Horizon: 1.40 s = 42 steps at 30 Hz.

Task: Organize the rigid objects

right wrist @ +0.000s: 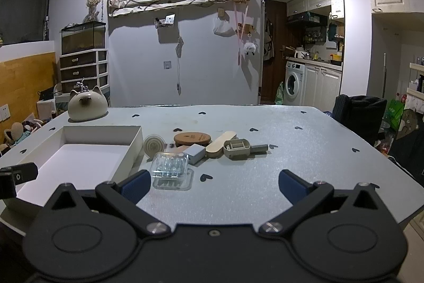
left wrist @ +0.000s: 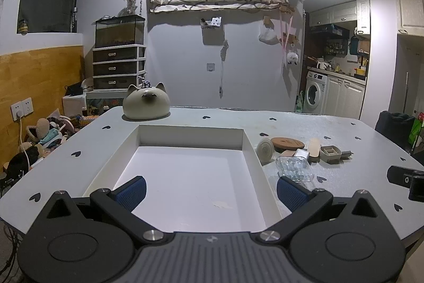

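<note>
While both grippers hover low over the near edge of the desk (right wrist: 238,123), each has its jaws spread wide with nothing between them. The left gripper (left wrist: 210,190) looks straight into a shallow white tray (left wrist: 254,163), whose bare floor fills the gap between its blue pads (left wrist: 132,191); the tray's right wall runs just inside the right pad. The right gripper (right wrist: 213,186) faces open desk surface, and the small rigid things lie in a loose cluster ahead of its left pad, just beyond the tray's right wall. Nearest to that pad is a clear plastic case (right wrist: 171,169) with small pale pieces inside, resting on its flat lid or base. Behind it lie a small grey block (right wrist: 196,153), a cream ribbed disc (right wrist: 154,145) propped on edge against the tray's corner, a round wooden coaster (right wrist: 192,138), a pale oblong wooden piece (right wrist: 221,143) and a beige compartment box (right wrist: 237,149) with a grey stub sticking out to its right. Far ahead of the left gripper, beyond the tray, a cat-shaped ceramic pot (left wrist: 145,105) sits at the desk's back edge.
</note>
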Motion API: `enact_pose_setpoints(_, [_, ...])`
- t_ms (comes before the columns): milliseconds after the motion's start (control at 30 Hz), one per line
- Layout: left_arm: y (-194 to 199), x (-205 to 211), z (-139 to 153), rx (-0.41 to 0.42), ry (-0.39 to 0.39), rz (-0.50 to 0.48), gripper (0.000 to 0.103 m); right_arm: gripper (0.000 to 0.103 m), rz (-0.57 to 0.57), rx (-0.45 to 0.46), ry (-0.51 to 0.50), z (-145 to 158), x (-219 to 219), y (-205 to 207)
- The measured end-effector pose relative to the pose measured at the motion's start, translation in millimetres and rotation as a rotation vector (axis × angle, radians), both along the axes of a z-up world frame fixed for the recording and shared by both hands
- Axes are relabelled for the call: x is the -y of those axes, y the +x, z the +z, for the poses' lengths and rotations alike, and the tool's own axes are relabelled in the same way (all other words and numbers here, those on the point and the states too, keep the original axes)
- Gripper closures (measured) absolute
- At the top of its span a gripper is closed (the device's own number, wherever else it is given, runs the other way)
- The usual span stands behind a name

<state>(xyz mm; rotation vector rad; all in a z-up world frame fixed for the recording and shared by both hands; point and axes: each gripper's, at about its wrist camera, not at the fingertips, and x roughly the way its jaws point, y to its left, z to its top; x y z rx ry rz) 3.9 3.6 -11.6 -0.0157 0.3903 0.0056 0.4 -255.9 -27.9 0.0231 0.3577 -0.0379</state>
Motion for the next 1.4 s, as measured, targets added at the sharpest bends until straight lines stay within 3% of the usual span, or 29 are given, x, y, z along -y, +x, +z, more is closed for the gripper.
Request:
enact_pose_setpoints(767, [1.0,-0.9,-1.9,-0.001,-0.003,-0.001,0.0,0.0,-0.001,-0.005,-0.001,6.3,-4.0,-1.1])
enact_pose_setpoints(833, [1.0,-0.7,-1.7,-0.002,-0.003,0.0,0.0,0.0,-0.001,-0.006,-0.002,-6.6,-0.6,4.8])
enact_pose_setpoints(1200, [-0.8,5.7,-6.1,0.01,0.017,-0.009,0.0,0.0,0.0,-0.006,-0.001,1.0,0.2,1.1])
enact_pose_setpoints(1400, [5.8,-8.8,2.0,0.027,0.027,0.016,0.0,0.0,-0.009,0.0,0.001,-15.9,-2.5,6.0])
